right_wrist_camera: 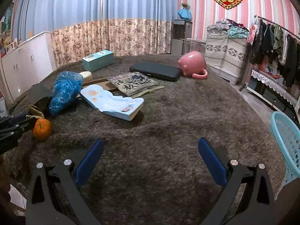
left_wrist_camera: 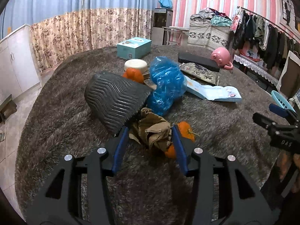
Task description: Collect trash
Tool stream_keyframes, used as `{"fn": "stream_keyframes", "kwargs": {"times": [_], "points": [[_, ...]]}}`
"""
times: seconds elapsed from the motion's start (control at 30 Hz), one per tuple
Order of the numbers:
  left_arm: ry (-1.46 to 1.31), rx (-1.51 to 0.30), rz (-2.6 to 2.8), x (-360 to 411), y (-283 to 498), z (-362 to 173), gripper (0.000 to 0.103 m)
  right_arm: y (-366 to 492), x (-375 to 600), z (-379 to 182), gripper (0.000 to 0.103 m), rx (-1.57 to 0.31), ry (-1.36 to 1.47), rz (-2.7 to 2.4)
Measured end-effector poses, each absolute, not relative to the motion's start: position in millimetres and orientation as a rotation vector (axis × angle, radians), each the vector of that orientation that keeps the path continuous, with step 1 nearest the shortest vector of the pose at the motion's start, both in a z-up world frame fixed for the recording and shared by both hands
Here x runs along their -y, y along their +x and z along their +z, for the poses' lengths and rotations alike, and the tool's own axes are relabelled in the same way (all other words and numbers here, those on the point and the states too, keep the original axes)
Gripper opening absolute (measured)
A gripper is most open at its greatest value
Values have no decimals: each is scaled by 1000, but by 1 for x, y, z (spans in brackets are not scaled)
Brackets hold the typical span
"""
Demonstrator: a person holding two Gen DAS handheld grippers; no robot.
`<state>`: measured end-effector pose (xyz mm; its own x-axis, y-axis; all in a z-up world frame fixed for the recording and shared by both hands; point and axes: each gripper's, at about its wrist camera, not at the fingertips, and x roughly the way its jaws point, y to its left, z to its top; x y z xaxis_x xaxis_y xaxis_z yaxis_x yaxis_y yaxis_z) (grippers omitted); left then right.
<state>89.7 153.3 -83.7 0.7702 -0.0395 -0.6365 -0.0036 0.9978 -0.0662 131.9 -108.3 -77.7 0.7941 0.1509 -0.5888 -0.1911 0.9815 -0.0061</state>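
A crumpled brown paper wad [left_wrist_camera: 152, 129] lies on the shaggy grey table cover [left_wrist_camera: 65, 123], and my left gripper [left_wrist_camera: 150, 131] stands open around it, one blue finger on each side. A crumpled blue plastic bag [left_wrist_camera: 166, 84] lies just behind it, and shows at the left in the right wrist view [right_wrist_camera: 64, 91]. Oranges [left_wrist_camera: 184, 129] lie beside the wad. My right gripper [right_wrist_camera: 151, 146] is open and empty over bare cover. A light blue basket [right_wrist_camera: 286, 142] stands at the table's right edge.
A dark ribbed object [left_wrist_camera: 114, 97] lies left of the wad. An open booklet [right_wrist_camera: 112, 103], a magazine [right_wrist_camera: 135, 83], a black case [right_wrist_camera: 155, 71], a pink mug [right_wrist_camera: 193, 63], a teal box [right_wrist_camera: 98, 60] and a white round tin [left_wrist_camera: 136, 65] lie further back.
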Motion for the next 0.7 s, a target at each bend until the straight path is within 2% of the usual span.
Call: {"fn": "stream_keyframes", "kwargs": {"times": [0.07,0.4,0.5,0.53,0.7], "points": [[-82,-710,-29,-152,93,-87,49,133,110,-77,98,-629,-53,183],[-81,-732,-151,-114,105,-89,47,136,131,-74,98,-625,-10,153],[-81,-757,-188,-100,116,-98,40,135,140,-71,98,-616,-19,128],[-79,-756,-196,-97,118,-98,34,135,143,-71,98,-613,-21,121],[-31,-727,-201,-85,128,-84,28,138,168,-72,99,-616,38,83]]}}
